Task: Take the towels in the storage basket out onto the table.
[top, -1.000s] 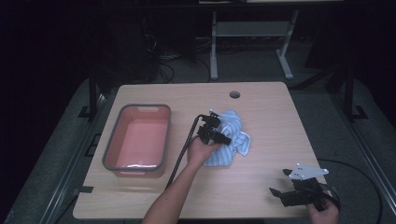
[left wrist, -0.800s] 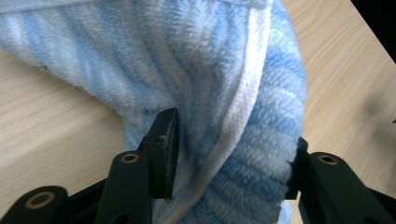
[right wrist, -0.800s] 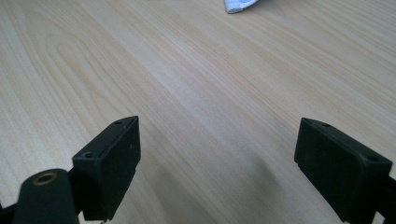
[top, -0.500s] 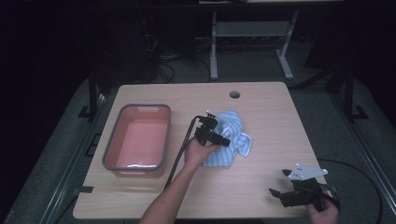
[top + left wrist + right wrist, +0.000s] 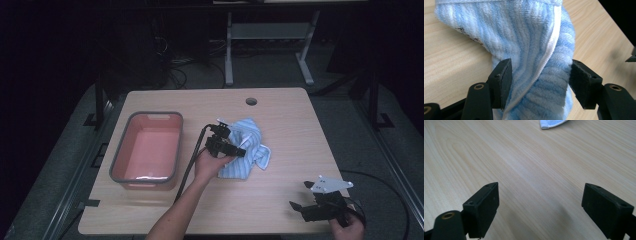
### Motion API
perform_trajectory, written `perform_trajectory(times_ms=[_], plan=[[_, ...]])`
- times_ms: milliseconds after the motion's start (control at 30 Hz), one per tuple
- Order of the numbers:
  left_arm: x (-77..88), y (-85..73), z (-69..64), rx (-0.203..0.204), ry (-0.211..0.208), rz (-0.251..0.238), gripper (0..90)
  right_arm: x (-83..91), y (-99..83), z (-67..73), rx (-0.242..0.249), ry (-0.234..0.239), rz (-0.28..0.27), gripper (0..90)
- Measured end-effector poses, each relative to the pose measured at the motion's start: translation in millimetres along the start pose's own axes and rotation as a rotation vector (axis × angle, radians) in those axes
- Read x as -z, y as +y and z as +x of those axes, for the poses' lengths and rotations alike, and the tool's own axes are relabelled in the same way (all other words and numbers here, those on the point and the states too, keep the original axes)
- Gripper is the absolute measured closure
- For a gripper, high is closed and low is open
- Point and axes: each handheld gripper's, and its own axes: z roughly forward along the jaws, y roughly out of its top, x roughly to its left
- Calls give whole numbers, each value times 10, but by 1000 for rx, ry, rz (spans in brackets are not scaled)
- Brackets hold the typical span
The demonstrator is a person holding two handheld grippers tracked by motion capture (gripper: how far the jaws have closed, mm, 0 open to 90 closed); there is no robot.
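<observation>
A crumpled blue-and-white striped towel lies near the middle of the wooden table. My left gripper reaches into it from the left, held in a hand. In the left gripper view a twisted fold of the towel stands between the jaws of the left gripper. The jaws have just been opening, and the pads now rest loosely at the fold's sides without squeezing it. My right gripper sits low at the table's near right corner. Its jaws stand wide apart over bare wood, and a towel corner shows far ahead.
A pink tub with a grey rim stands on the left part of the table with nothing in it. A round cable hole is near the far edge. Dark floor and a metal stand lie beyond.
The left gripper's jaws have spread apart around the towel fold, and the hand has shifted slightly. The right gripper has stayed where it was.
</observation>
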Motion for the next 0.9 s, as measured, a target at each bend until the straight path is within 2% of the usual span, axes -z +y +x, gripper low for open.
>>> perform_trajectory(times_ms=[267,533,600,900], plan=[[82,-39,9,-17,0,-1,368,6,0,-4,0,-4,2,138],[174,-71,37,-9,-9,-16,369,-12,11,2,0,-6,3,138],[226,-81,49,-25,-12,-18,371,-21,19,11,-3,-4,6,139],[312,-141,54,-17,-27,-43,373,-40,32,19,7,-3,13,139]])
